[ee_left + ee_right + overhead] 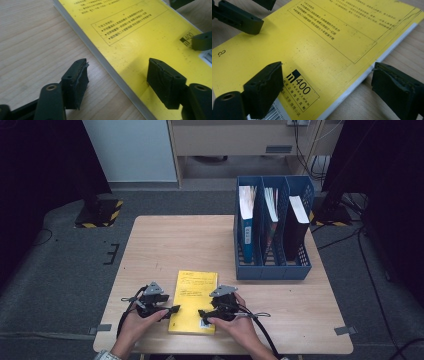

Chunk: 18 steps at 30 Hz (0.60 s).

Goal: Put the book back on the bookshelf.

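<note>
The thin yellow book (193,301), light and bendable, lay low-centre on the desk (150,240); both tongs, left (117,85) and right (324,92), straddled its edges spread, unpinched.

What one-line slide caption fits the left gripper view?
Left gripper open, its fingers straddling the long edge of a yellow book lying flat on the wooden table.
</note>
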Motion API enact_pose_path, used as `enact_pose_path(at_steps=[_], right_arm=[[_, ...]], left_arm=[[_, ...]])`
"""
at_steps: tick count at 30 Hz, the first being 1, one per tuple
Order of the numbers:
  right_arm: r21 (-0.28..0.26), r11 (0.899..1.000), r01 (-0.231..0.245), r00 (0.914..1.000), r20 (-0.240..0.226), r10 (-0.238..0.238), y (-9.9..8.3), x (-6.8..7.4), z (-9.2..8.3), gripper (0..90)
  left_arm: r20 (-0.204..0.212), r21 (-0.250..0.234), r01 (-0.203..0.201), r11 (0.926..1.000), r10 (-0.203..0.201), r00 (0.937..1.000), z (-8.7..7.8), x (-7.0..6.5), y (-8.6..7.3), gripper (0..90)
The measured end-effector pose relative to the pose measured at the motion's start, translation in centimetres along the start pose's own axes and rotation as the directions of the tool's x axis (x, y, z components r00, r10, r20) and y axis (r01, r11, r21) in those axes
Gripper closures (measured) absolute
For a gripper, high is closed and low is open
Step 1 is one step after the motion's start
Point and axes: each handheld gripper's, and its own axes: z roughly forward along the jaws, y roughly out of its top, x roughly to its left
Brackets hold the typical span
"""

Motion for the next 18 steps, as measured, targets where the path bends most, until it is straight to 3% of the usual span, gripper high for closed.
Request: enact_pose_path(at_steps=[5,11,18], right_arm=[[-0.001,1.000,-0.007,1.0000,-0.001,0.007,0.0,0.0,0.1,8.9],[-0.014,1.000,-0.003,0.9999,-0.013,0.003,0.2,-0.3,0.4,9.4],[-0.031,1.000,0.002,0.9998,-0.017,-0.003,0.5,-1.0,0.9,10.2]], left_arm=[[0.050,0.004,0.005,1.0000,-0.005,0.9987,0.3,-0.6,-0.1,40.1],[0.022,0.000,0.011,0.9999,-0.011,0.9997,0.2,-1.0,-0.2,38.0],[0.038,0.014,-0.013,0.9998,0.012,0.9992,0.2,-1.0,0.0,36.2]])
